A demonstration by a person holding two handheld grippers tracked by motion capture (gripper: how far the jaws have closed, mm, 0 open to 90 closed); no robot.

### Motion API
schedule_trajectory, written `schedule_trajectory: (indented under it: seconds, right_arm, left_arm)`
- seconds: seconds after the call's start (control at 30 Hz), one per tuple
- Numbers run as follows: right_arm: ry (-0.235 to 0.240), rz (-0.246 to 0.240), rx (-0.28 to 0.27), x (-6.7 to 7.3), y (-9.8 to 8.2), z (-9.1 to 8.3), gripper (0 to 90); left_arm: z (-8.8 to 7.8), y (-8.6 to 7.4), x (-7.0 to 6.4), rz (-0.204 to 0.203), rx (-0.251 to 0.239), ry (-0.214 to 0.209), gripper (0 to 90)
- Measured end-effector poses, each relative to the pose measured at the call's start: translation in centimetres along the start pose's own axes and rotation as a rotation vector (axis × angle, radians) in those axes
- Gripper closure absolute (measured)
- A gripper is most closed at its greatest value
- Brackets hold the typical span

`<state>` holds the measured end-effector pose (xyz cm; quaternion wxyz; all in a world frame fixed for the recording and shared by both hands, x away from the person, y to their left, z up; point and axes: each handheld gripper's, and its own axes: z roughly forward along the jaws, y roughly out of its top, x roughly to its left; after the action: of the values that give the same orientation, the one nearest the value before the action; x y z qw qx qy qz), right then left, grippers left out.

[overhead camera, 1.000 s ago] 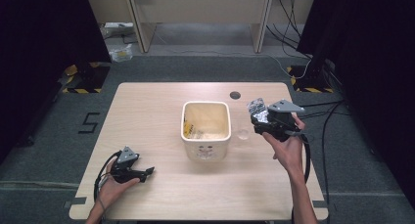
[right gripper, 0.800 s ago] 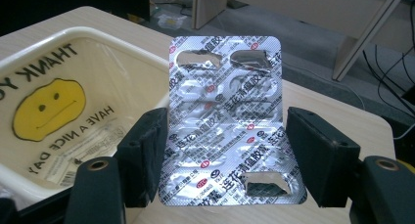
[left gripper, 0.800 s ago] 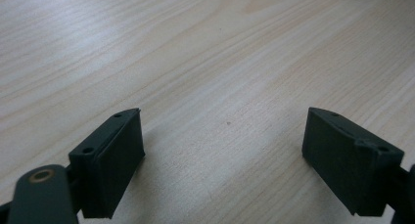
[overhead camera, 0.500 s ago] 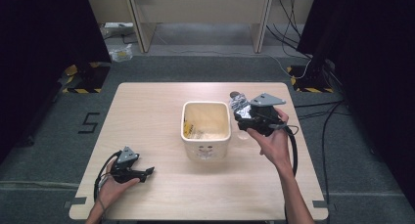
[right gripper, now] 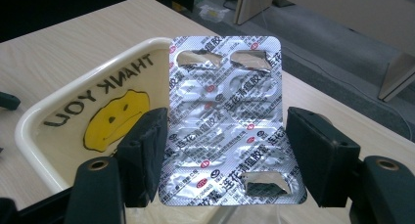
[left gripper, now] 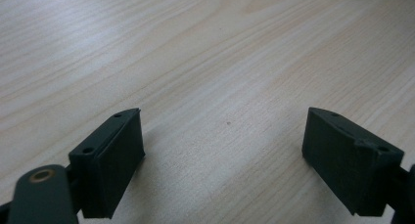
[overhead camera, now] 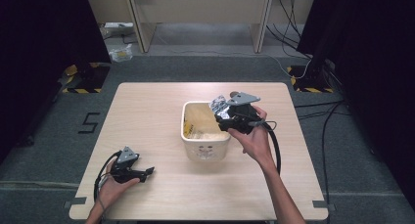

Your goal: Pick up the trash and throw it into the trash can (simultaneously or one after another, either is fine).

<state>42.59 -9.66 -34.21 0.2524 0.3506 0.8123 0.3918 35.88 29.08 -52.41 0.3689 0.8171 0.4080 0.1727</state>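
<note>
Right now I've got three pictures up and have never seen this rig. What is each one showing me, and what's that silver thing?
No robot arm here: a person holds a two-jaw gripper in each hand at a wooden table. The high view looks down from above the person's side. The other two come from cameras riding on the grippers, looking along their black jaws.

The left gripper rests low near the table's front edge, jaws open with bare wood between them.

The right gripper is raised at the rim of a cream bin lined with a smiley "THANK YOU" bag. It is shut on a silver blister pack, gripped by its two side edges. Several pockets are torn open.
</note>
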Motion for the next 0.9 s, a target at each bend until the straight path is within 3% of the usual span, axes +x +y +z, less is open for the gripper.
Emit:
schedule_trajectory:
  seconds: [0.53, 0.9]
  right_arm:
    - [0.086, -0.043, 0.095, 2.8, 0.6, 4.0, 34.2]
    - [0.116, -0.048, 0.129, 3.8, 0.8, 5.6, 34.2]
  left_arm:
    - [0.0, 0.0, 0.0, 0.000, 0.001, 0.000, 14.2]
    - [0.0, 0.0, 0.0, 0.000, 0.001, 0.000, 14.3]
